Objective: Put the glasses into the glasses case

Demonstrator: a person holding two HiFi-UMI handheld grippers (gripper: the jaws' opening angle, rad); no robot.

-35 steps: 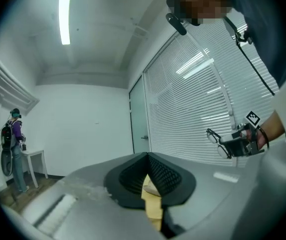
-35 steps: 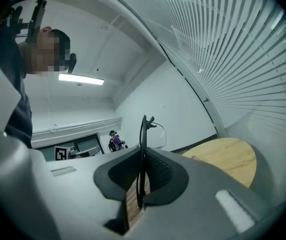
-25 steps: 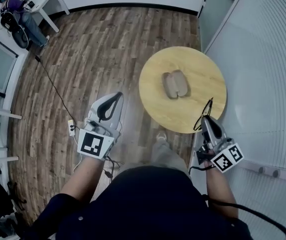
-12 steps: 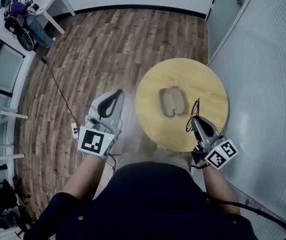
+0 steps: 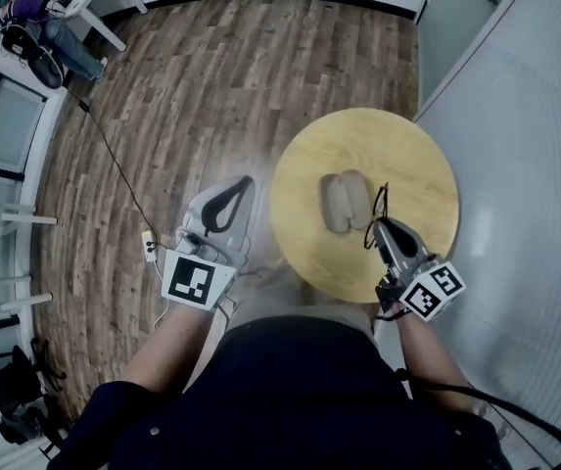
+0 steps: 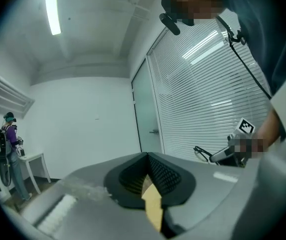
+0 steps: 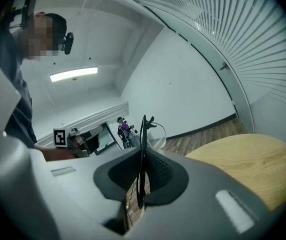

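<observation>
- A round wooden bench (image 5: 412,155) is seen from above in the right half of the head view, with plank floor (image 5: 163,106) to its left.
- The glasses case (image 5: 344,202) lies open near the middle of the bench. Its two pale halves sit side by side, and its long axis runs roughly top to bottom in the frame.
- The glasses (image 7: 143,149) are pinched in the right gripper (image 5: 384,225). In the right gripper view the fingers are drawn in narrow on the thin dark frame, which stands upright between them with a lens rising beyond the tips.
- In the head view the glasses are carried above the bench, just to the right of the case and slightly below its middle. Whether they touch the case cannot be told.
- The case therefore lies up and to the left of the right fingers. The frame's long line appears roughly in line with the long axis of the case.
- The left gripper (image 5: 239,186) is held over the floor just off the left edge of the bench. Its fingers are closed together with nothing between them.
- The right gripper is judged the nearer of the two to the case. A short carry up and left, followed by a lowering, seems to be what the placement calls for.
</observation>
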